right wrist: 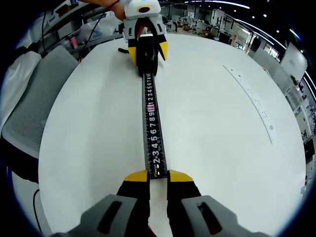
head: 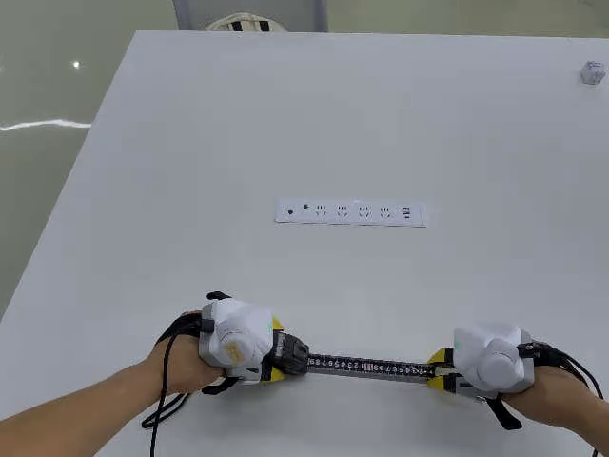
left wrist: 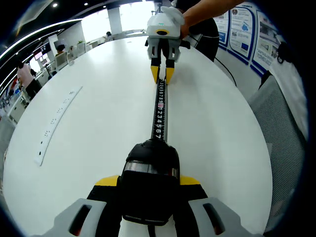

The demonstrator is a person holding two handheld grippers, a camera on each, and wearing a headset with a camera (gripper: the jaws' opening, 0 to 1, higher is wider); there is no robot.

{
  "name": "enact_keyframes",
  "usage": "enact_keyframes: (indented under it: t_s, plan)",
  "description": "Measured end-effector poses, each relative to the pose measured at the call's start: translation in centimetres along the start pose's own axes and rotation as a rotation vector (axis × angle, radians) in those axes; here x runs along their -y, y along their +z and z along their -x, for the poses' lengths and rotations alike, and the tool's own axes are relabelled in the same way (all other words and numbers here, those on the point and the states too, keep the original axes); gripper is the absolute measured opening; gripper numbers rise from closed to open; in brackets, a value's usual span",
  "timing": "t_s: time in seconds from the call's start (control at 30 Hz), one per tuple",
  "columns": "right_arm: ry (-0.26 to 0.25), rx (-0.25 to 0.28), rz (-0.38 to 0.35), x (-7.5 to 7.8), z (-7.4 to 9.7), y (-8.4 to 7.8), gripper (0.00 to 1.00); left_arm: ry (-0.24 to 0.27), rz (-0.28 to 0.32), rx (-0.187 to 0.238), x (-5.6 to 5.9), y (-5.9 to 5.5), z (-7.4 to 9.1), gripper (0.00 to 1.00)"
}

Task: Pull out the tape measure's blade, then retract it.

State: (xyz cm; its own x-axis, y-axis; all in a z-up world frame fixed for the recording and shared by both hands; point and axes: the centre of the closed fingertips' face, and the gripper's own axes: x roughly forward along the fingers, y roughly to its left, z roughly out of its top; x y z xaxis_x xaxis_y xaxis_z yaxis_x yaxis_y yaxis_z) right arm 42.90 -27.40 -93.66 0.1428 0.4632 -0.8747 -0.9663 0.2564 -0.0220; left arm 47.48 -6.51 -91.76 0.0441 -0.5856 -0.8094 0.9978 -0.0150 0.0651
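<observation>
The black tape measure case [left wrist: 149, 177] sits between the yellow-tipped jaws of my left gripper [left wrist: 149, 181], which is shut on it. In the head view the case [head: 288, 354] lies near the table's front edge at the left gripper [head: 278, 350]. Its black blade with white numbers [head: 369, 367] runs rightward, low over the table, to my right gripper [head: 440, 369]. In the right gripper view the blade [right wrist: 152, 131] ends between that gripper's yellow tips [right wrist: 158, 176], which are shut on the blade's end. The left gripper view shows the blade [left wrist: 160, 106] stretched to the right gripper [left wrist: 162, 74].
A white power strip [head: 351, 212] lies flat mid-table, well beyond the blade. A small grey object [head: 592, 72] sits at the far right of the white table [head: 285, 124]. Office chairs and desks stand around the table in the gripper views.
</observation>
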Motion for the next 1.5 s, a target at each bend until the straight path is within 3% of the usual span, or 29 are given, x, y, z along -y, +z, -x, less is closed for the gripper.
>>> enact_keyframes:
  t_s: [1.2,1.5]
  plan:
    - [-0.024,-0.018,-0.019,0.2,1.8,-3.0,0.11,-0.004,-0.005,-0.005,0.1,0.0,0.1,0.38]
    - [-0.024,-0.018,-0.023,0.2,1.9,-3.1,0.11,-0.004,-0.005,-0.004,0.0,0.0,0.1,0.38]
